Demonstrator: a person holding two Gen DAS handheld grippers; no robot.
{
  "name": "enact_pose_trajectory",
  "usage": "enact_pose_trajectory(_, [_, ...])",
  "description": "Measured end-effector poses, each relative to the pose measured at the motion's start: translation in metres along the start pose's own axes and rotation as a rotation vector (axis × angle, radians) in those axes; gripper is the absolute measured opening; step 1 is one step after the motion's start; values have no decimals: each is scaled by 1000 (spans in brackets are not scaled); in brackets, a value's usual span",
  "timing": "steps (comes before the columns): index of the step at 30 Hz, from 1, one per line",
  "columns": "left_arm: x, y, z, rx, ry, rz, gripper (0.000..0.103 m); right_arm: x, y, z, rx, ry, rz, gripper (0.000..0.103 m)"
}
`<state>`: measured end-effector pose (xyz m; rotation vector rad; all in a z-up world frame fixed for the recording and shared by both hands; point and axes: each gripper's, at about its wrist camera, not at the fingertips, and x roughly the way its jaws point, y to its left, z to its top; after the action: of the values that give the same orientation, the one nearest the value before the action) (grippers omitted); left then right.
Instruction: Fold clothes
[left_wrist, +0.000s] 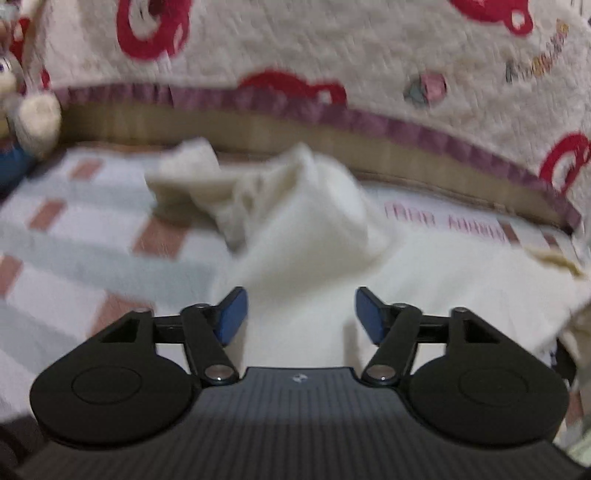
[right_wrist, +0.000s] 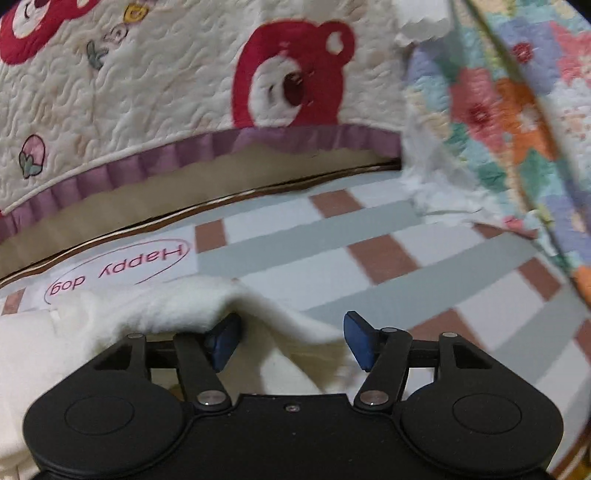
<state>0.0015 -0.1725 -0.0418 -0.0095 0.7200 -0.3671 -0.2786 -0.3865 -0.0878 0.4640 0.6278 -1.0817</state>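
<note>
The garment (left_wrist: 303, 236) is plain cream-white and fleecy. The sheet (right_wrist: 369, 258) under it is white, checked with pale grey-green bands and reddish-brown squares, and carries pink lettering in a pink oval. The quilt (right_wrist: 147, 92) behind is cream with red bear heads, small strawberries and a purple ruffled edge. The blanket (right_wrist: 517, 110) is pastel patchwork with flowers. Both grippers are black with blue pads (left_wrist: 232, 314).

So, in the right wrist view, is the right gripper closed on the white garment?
No, the right gripper stands open, with the white garment lying loose between its pads.
</note>
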Motion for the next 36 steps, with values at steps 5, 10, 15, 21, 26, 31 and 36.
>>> enact_pose_trajectory(5, [23,8,16,-5,28,-50,79,-37,-9,-3,-71,-68,-51,68])
enact_pose_trajectory(10, [45,11,4,-34,122,-96,80,-50,4,-3,-45,-27,249,68])
enact_pose_trajectory(15, [49,4,-15,-7,154,-96,70,-41,49,4,-83,23,463,68])
enact_pose_trajectory(21, [30,6,-15,-21,101,-50,16,-39,122,16,-210,33,497,71])
enact_pose_trajectory(26, [12,9,-7,-45,49,-135,14,-44,178,19,-359,81,628,71])
enact_pose_trajectory(31, [11,-1,-7,-39,98,-259,14,-22,208,0,-502,144,546,71])
enact_pose_trajectory(36, [18,-7,-12,14,91,-154,22,8,204,-22,-557,166,290,93])
